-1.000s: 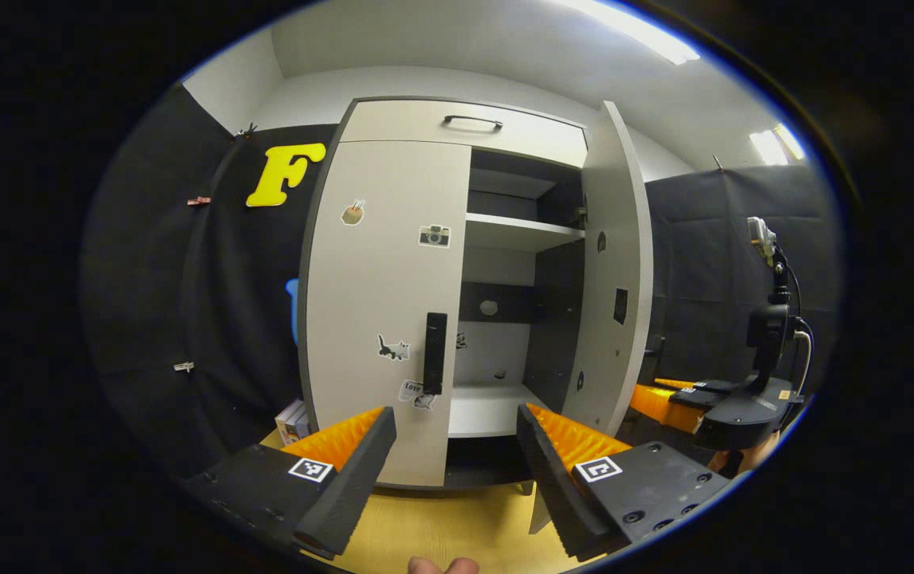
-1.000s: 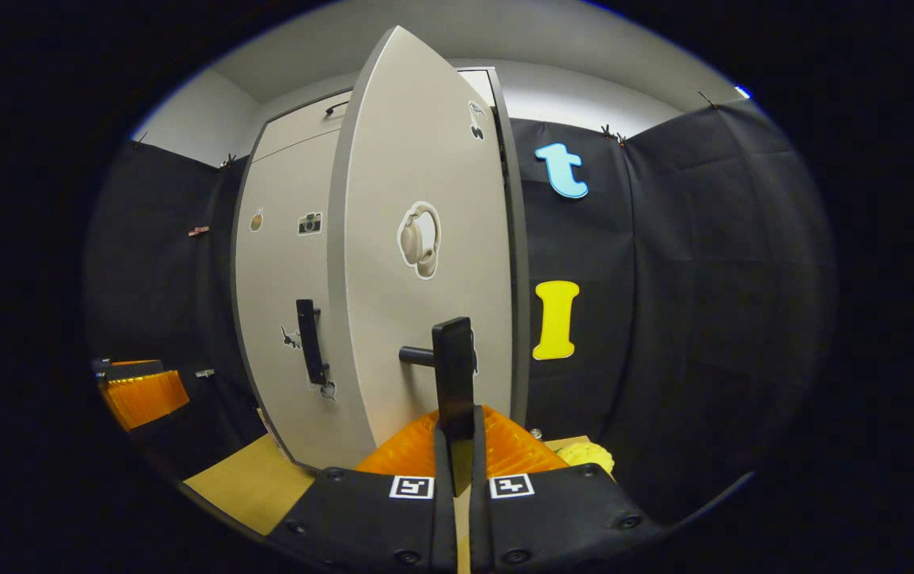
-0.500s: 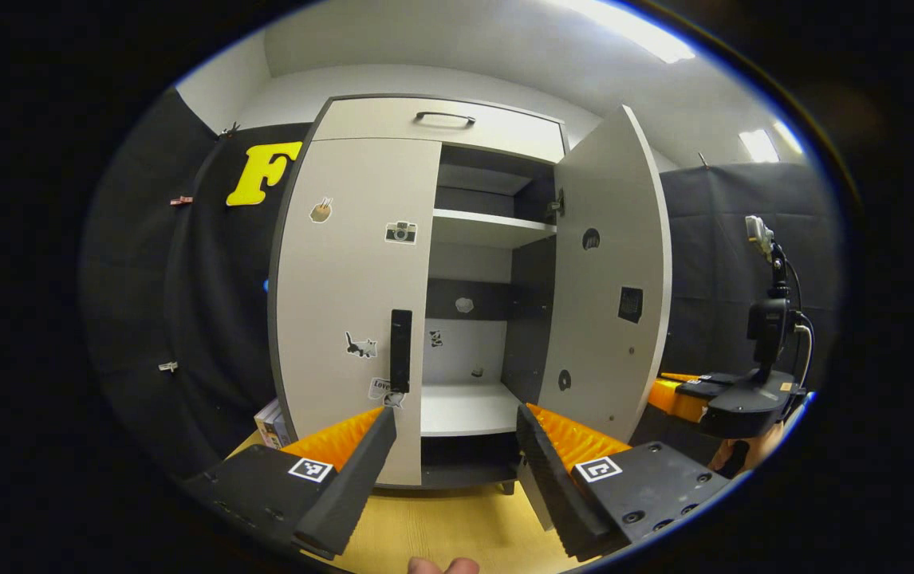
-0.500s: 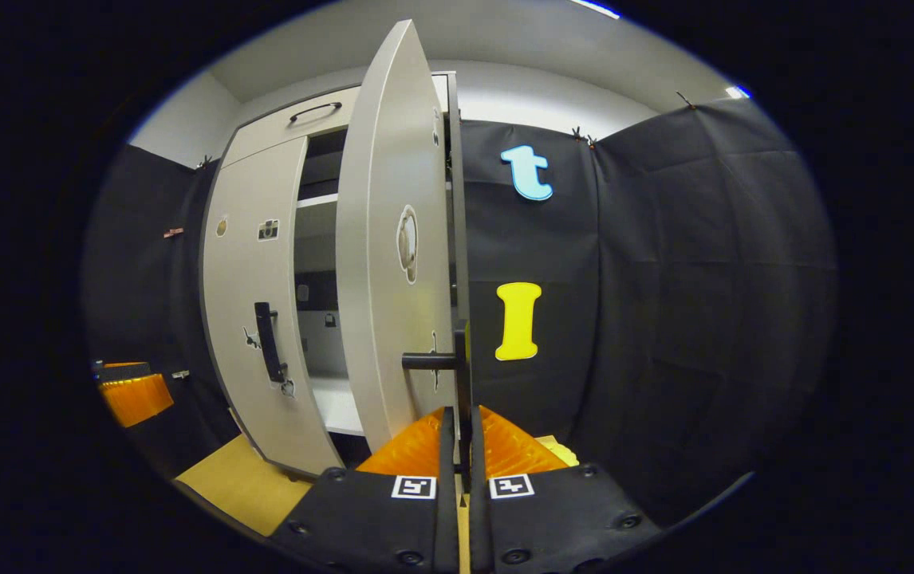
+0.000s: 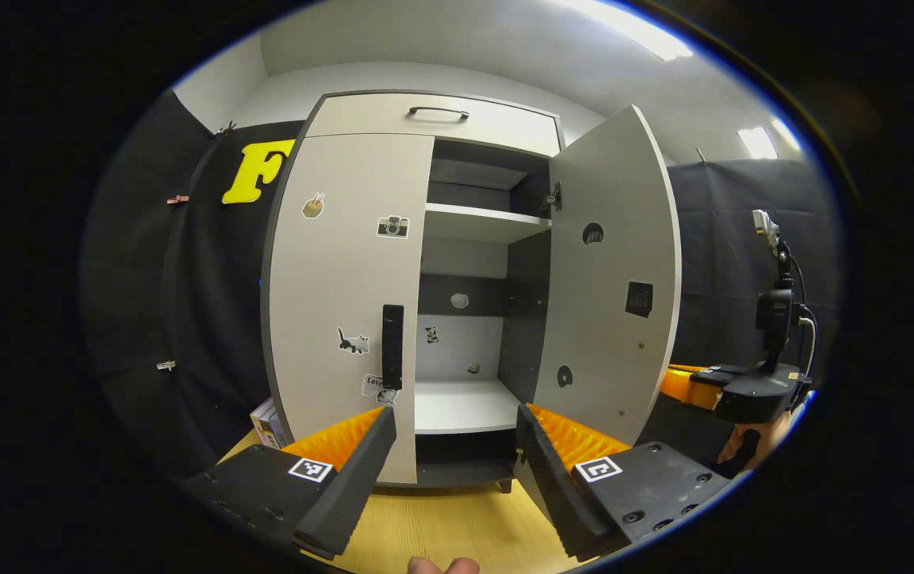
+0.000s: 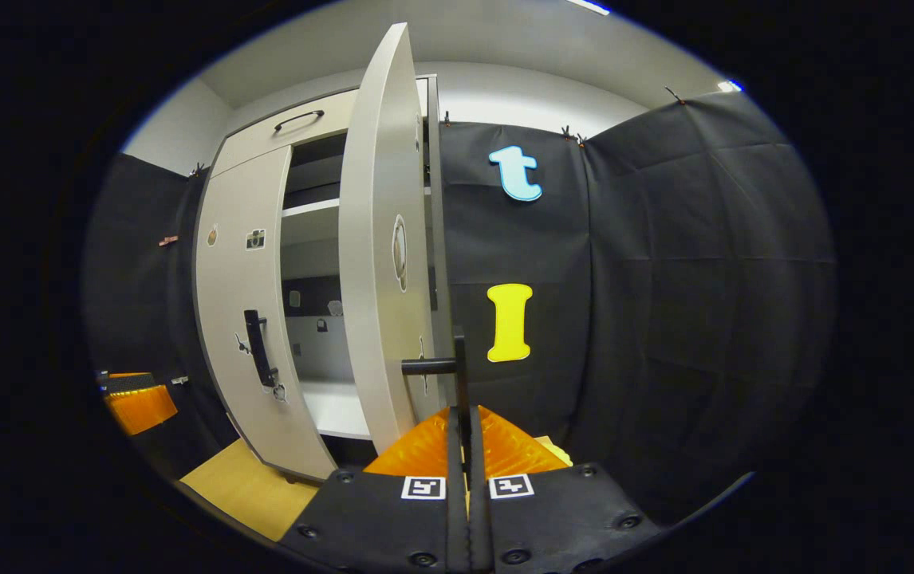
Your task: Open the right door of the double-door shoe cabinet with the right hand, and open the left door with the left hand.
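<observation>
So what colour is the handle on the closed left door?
Black; the left door's handle shows best in the left gripper view.

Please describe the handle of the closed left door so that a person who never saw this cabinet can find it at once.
Find the tall pale shoe cabinet against the black wall; its left door is shut. The left door handle is a dark vertical bar near that door's inner edge, low down beside a cat sticker. The top drawer handle is horizontal instead.

Black cloth wall (image 6: 664,279) hung behind and to both sides of the cabinet (image 5: 361,119), clipped along the top. White wall (image 5: 393,76) and ceiling (image 5: 457,40) above cabinet, with lit ceiling panels (image 5: 632,24). Pale wood floor (image 5: 441,526) below cabinet.
</observation>
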Demonstrator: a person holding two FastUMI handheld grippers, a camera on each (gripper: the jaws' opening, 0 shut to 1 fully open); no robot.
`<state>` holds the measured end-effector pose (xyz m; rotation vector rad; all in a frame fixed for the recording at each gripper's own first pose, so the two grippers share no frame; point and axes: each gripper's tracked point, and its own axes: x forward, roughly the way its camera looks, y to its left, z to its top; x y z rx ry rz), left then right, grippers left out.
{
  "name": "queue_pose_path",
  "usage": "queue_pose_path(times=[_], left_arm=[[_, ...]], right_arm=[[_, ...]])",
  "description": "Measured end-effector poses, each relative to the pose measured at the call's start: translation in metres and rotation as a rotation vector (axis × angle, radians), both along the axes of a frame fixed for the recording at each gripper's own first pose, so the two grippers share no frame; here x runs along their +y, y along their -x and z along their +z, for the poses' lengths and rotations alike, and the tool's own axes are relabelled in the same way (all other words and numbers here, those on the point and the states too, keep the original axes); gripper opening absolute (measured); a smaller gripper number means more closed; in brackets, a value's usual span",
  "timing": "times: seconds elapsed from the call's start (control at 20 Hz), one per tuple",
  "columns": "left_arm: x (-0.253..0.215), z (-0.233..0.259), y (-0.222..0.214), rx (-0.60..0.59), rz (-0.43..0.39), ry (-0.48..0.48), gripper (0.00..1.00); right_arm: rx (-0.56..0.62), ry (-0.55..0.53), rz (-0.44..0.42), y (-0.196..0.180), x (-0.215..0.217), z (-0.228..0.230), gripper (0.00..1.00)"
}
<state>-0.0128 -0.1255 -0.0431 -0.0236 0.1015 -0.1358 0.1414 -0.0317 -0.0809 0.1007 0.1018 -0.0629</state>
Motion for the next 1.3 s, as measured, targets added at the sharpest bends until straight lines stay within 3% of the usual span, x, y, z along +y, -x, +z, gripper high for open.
queue_pose_path(times=[0.2, 0.3, 0.35, 0.4, 0.45, 0.5, 0.55, 0.75, 1.3], left_arm=[[0.003, 0.003, -0.009, -0.010, 0.007, -0.020, 0.94], [0.005, 0.003, -0.018, -0.012, 0.006, -0.025, 0.94], [0.008, 0.002, -0.023, -0.010, 0.011, -0.029, 0.94], [0.012, 0.001, -0.030, -0.009, 0.018, -0.033, 0.95], [0.016, -0.001, -0.036, -0.007, 0.025, -0.037, 0.95], [0.021, -0.001, -0.044, -0.006, 0.034, -0.043, 0.95], [0.027, -0.002, -0.051, -0.008, 0.045, -0.048, 0.95], [0.045, 0.001, -0.086, -0.026, 0.072, -0.087, 0.95], [0.071, -0.013, -0.202, -0.017, 0.115, -0.088, 0.93]], right_arm=[[0.018, 0.007, -0.006, 0.004, -0.002, -0.002, 0.08], [0.015, 0.012, -0.029, 0.008, -0.007, -0.003, 0.18], [0.011, 0.008, -0.040, 0.012, -0.009, -0.001, 0.29], [0.007, 0.002, -0.043, 0.010, -0.009, -0.001, 0.31], [0.006, -0.005, -0.045, 0.014, -0.009, -0.001, 0.43], [0.009, -0.008, -0.048, 0.016, -0.009, -0.002, 0.49], [0.009, -0.006, -0.049, 0.019, -0.010, -0.001, 0.68], [0.002, 0.008, -0.068, 0.025, -0.014, 0.003, 0.95], [-0.030, -0.016, -0.036, 0.034, 0.000, 0.012, 0.98]])
